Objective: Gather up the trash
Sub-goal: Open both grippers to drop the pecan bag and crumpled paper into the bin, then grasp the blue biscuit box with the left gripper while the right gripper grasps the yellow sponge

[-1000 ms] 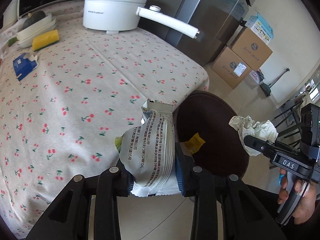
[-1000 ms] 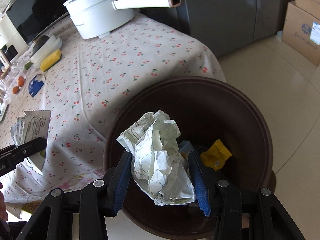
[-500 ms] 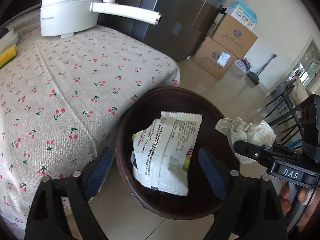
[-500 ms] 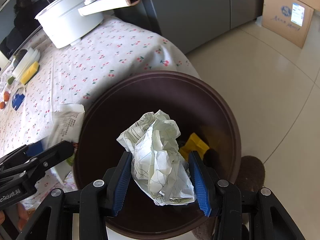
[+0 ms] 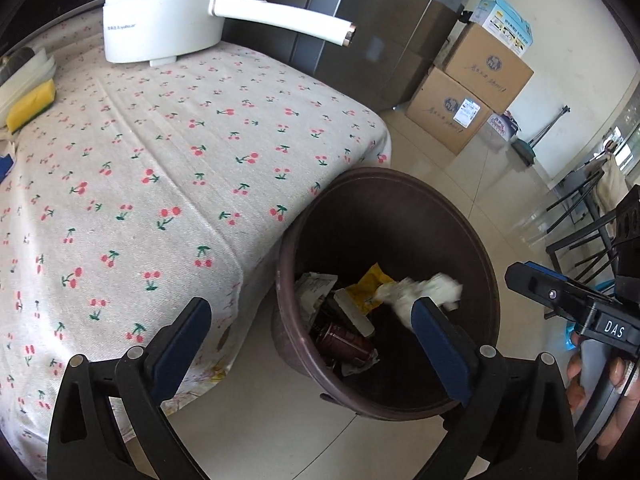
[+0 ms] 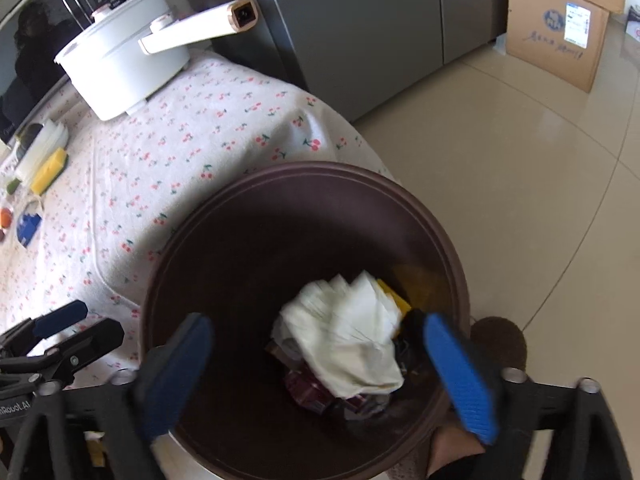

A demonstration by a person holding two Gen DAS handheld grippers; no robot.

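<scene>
A home kitchen: cherry-print tablecloth [image 5: 168, 168], white electric pot [image 5: 164, 16], steel fridge [image 6: 360, 20], tiled floor [image 6: 520, 184].

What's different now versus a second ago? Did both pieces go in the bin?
Yes. The left gripper opened and let go of the snack wrapper, now lying in the brown bin. The right gripper has just opened too; the crumpled paper is dropping in, blurred. The white pot and cherry tablecloth stayed put.

Motion blur is smearing the crumpled paper [image 6: 344, 344] inside the bin [image 6: 448, 248]. The right gripper's [image 6: 316, 372] fingers [image 6: 460, 376] are blurring, too, obscuring rubbish underneath.
</scene>
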